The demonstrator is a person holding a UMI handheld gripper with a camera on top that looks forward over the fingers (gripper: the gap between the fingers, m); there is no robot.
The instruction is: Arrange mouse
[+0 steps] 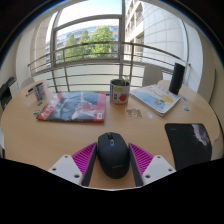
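Observation:
A black computer mouse lies lengthwise between my two fingers, with the wooden table under it. My gripper has its fingertips against the mouse's two sides, with no gap showing on either side. The magenta pads flank the mouse's body. A dark mouse mat lies on the table to the right of the right finger, apart from the mouse.
A mug stands beyond the fingers near the table's far edge. A colourful magazine lies to its left, and a booklet and an upright dark object are to its right. Windows and a railing are behind.

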